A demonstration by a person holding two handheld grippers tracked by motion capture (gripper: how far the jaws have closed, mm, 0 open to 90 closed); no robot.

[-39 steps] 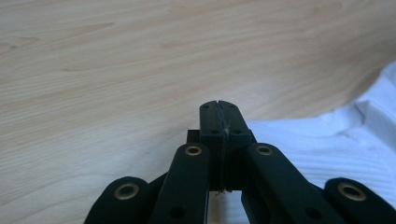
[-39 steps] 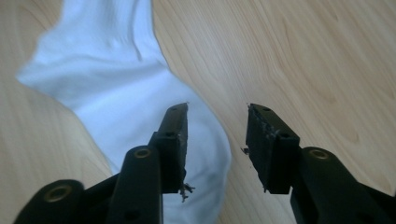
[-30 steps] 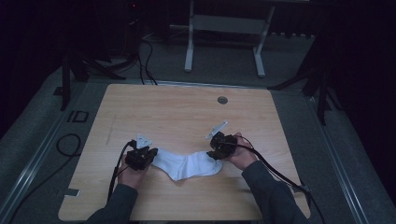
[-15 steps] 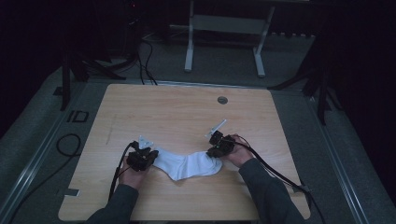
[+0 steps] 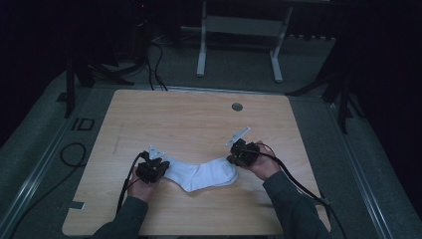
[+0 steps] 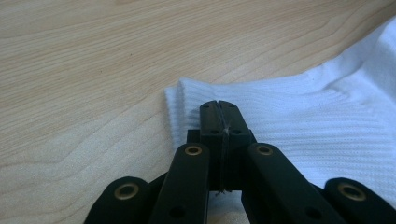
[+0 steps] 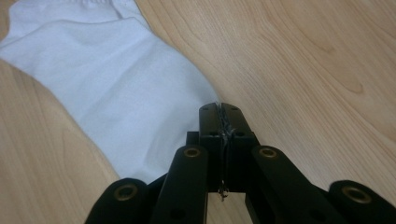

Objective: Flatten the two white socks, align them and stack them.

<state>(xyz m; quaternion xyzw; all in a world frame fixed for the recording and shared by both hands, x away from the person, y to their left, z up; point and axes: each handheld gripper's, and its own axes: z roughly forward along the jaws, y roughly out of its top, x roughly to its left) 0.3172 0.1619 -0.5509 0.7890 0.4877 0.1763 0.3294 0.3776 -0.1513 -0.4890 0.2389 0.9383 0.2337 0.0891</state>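
A white sock point(image 5: 199, 174) lies flat on the wooden table point(image 5: 199, 119), cuff to the left and toe to the right. My left gripper point(image 5: 160, 168) is at the cuff. In the left gripper view its jaws are pressed together over the ribbed cuff point(image 6: 280, 107), pinching its edge. My right gripper point(image 5: 234, 160) is at the toe end. Its jaws have just been closing and now stand together on the edge of the smooth toe fabric point(image 7: 130, 88), with pale fibres showing in the seam between the pads.
A round grommet point(image 5: 237, 106) sits in the table's far side. Cables trail from both grippers over the front edge. A metal stand point(image 5: 239, 30) is on the floor beyond the table. Bare wood surrounds the sock.
The right gripper has shifted slightly at the sock's toe end. The left hand and the sock have not moved.
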